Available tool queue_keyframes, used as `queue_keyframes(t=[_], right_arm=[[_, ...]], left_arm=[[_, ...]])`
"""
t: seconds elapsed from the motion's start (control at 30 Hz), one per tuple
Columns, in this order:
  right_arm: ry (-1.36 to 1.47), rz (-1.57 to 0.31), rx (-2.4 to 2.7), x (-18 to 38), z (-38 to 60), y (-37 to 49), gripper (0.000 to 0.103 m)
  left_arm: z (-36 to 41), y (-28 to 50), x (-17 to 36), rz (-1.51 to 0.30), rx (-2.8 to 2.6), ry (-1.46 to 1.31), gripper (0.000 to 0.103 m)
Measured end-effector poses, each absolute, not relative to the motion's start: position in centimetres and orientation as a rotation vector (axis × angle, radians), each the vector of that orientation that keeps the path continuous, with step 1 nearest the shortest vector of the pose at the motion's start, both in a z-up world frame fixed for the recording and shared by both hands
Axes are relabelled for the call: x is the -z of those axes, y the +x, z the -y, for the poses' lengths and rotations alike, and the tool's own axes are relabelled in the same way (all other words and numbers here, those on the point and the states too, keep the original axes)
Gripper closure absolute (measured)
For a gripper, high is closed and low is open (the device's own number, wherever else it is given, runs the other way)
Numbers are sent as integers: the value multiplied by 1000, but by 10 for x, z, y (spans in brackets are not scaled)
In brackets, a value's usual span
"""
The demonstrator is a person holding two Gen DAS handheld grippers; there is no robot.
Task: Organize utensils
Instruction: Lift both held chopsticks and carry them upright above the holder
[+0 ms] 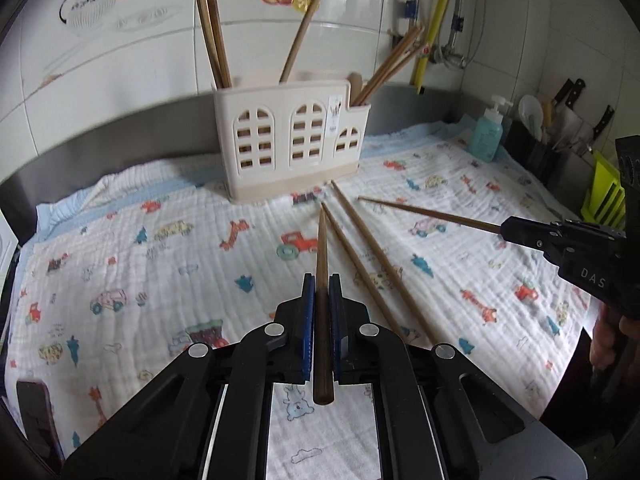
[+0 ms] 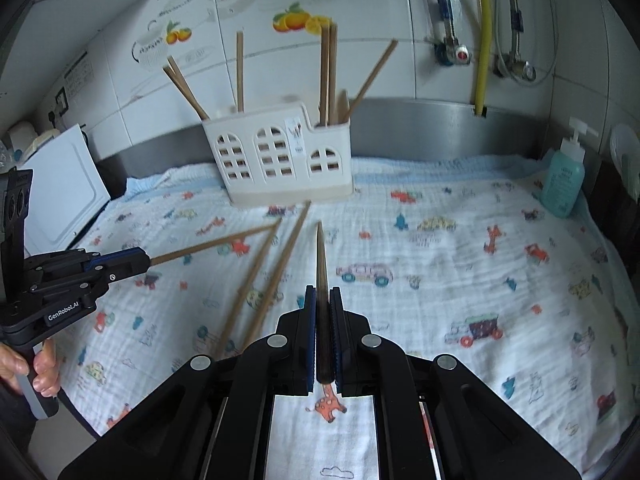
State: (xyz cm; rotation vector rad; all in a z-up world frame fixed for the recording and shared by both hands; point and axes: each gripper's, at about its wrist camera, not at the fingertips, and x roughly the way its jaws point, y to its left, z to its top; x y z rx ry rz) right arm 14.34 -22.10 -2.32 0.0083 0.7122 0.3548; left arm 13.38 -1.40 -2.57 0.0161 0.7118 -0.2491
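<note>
Each claw is clamped on one wooden chopstick: the left claw [image 1: 322, 280] grips a chopstick [image 1: 322, 240] near its thick butt end, tip pointing forward toward the cream utensil holder [image 1: 290, 142], and the right claw [image 2: 322, 292] pinches its own chopstick [image 2: 320, 256] the same way. Two loose chopsticks [image 1: 368, 256] lie side by side on the printed cloth [image 1: 160, 248] covering the desk, between the two claws and just in front of the holder, which already has several chopsticks standing in its compartments. These sticks are light, stiff and smooth, so they should lift easily but may pivot or slide between the pads if held too near one end; a hold on the thicker part gives more surface and keeps the tip steerable. The narrow tip probably needs careful aiming into a compartment, since a tilted stick could catch on the rim.
</note>
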Motion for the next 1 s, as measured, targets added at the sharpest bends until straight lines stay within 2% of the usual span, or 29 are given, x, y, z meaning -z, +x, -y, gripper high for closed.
queue_keyframes(t=[1.0], right_arm=[[-99,-536,-452,-147,206,219,97]], left_arm=[[-7,187,-69,-589,261,44,98]])
